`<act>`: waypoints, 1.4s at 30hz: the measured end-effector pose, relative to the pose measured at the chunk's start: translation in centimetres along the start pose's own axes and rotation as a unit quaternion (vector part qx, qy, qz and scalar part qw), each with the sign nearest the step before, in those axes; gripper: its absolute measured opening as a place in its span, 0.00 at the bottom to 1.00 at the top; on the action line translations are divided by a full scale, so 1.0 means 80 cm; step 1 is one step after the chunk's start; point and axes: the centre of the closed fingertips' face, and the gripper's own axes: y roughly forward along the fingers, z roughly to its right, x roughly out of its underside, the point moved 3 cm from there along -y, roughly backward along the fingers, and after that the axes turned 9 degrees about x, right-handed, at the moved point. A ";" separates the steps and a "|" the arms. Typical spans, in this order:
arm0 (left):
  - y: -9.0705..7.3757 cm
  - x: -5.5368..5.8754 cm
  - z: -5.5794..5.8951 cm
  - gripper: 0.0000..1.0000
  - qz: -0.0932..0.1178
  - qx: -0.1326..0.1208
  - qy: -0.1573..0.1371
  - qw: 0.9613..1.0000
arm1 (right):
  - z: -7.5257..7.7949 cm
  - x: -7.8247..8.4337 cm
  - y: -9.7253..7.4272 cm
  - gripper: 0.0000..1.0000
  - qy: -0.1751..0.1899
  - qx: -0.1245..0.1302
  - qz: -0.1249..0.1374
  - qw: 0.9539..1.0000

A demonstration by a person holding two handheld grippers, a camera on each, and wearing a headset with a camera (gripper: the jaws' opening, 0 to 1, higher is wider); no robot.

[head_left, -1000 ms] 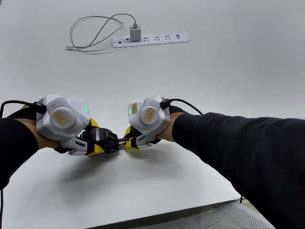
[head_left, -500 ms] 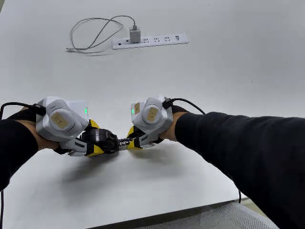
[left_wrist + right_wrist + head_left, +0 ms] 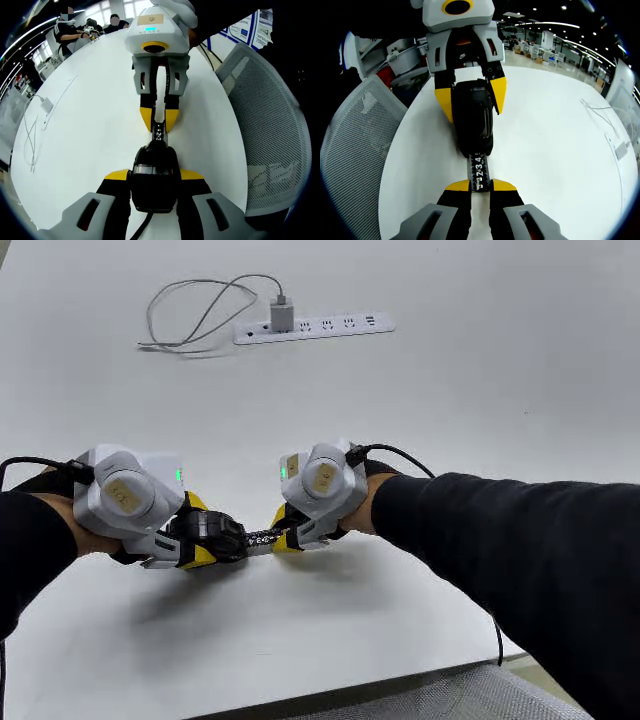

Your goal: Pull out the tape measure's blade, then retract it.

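A black tape measure (image 3: 212,534) rests on the white table, held between the yellow-tipped fingers of my left gripper (image 3: 196,532). Its case (image 3: 154,172) sits tight between those jaws in the left gripper view. A short stretch of blade (image 3: 259,538) with black numbers runs out of the case toward my right gripper (image 3: 279,539), which is shut on the blade's end. In the right gripper view the blade (image 3: 479,173) leads from the case (image 3: 474,117) down into my right gripper (image 3: 480,187). The other gripper (image 3: 157,116) faces me in the left gripper view.
A white power strip (image 3: 314,326) with a plugged charger (image 3: 282,314) and a looped grey cable (image 3: 195,310) lies at the far side of the table. The table's front edge (image 3: 330,698) runs close below my arms. A mesh chair (image 3: 262,125) stands beside the table.
My right gripper has moved slightly to the right, away from the case, and a short length of blade now shows between the two grippers. The left gripper has stayed put.
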 end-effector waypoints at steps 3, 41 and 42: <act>0.000 0.000 0.000 0.30 0.002 -0.001 0.000 1.000 | 0.000 0.001 -0.001 0.09 0.002 -0.001 -0.001 1.000; 0.000 0.000 0.002 0.30 0.003 0.000 0.003 1.000 | 0.001 0.021 -0.015 0.09 0.016 -0.001 -0.011 1.000; 0.000 0.000 0.002 0.30 0.003 0.000 0.004 1.000 | 0.001 0.022 -0.016 0.09 0.016 -0.001 -0.011 1.000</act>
